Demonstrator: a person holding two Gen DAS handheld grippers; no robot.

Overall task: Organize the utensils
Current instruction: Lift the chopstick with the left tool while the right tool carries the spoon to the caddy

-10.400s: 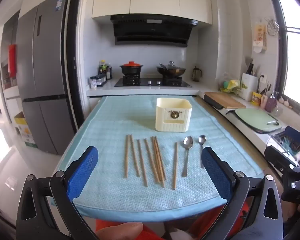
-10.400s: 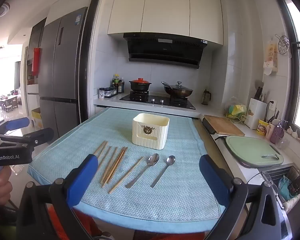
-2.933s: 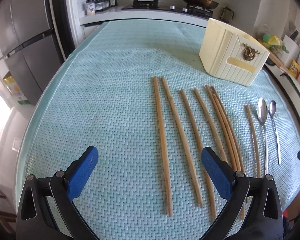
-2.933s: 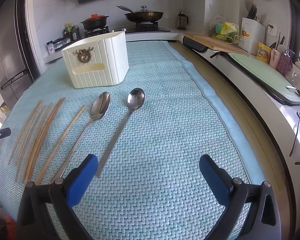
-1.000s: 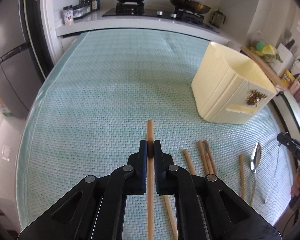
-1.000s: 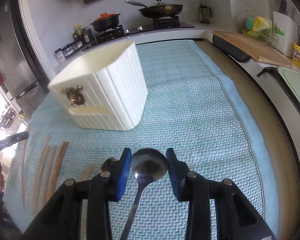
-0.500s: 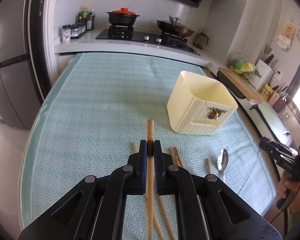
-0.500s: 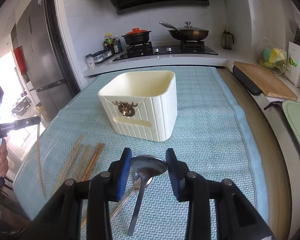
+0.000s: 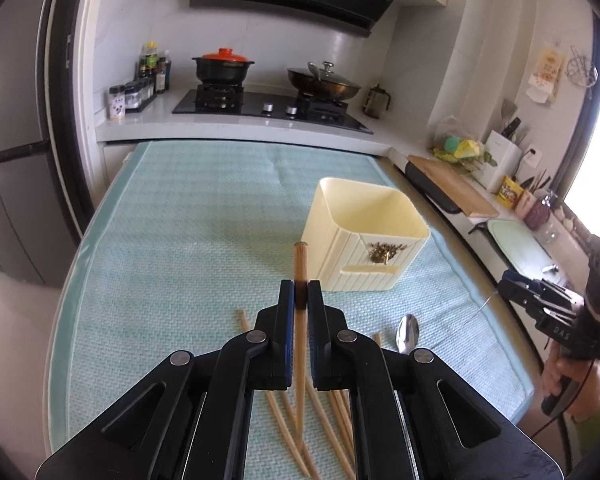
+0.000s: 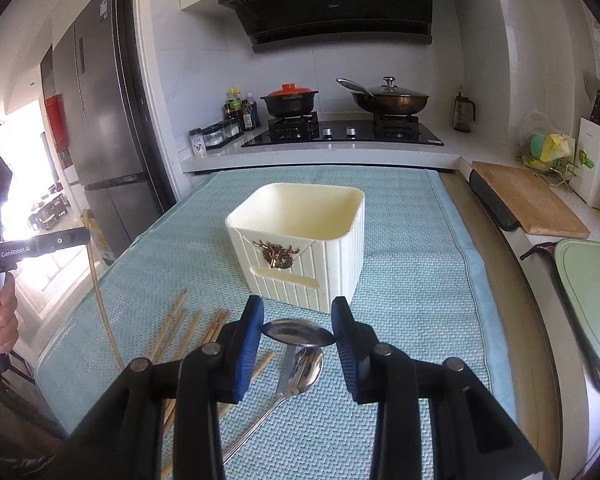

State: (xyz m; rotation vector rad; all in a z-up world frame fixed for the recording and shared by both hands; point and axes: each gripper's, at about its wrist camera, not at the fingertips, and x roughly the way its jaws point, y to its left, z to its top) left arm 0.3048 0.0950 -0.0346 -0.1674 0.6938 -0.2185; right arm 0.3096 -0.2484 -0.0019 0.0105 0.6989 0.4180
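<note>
My left gripper (image 9: 300,294) is shut on a wooden chopstick (image 9: 300,264), which hangs clear of the mat. In the right wrist view that same chopstick (image 10: 100,296) dangles from the left gripper (image 10: 85,235) at the far left. My right gripper (image 10: 298,330) is shut on the bowl of a steel spoon (image 10: 298,333), lifted off the mat. A second spoon (image 10: 306,364) lies on the mat just below it. The cream ribbed utensil holder (image 10: 300,248) stands open-topped ahead of both grippers. Several more chopsticks (image 10: 184,328) lie on the mat.
The teal mat (image 9: 180,208) covers a long counter. A wooden cutting board (image 10: 528,204) and a green board (image 10: 592,280) lie along the right side. A stove with a black pot (image 10: 290,100) and a pan (image 10: 388,100) is at the back, a fridge (image 10: 100,128) on the left.
Both grippers have risen and pulled back with their loads: the chopstick and the spoon now hang off the mat. The holder sits farther ahead and its open top shows.
</note>
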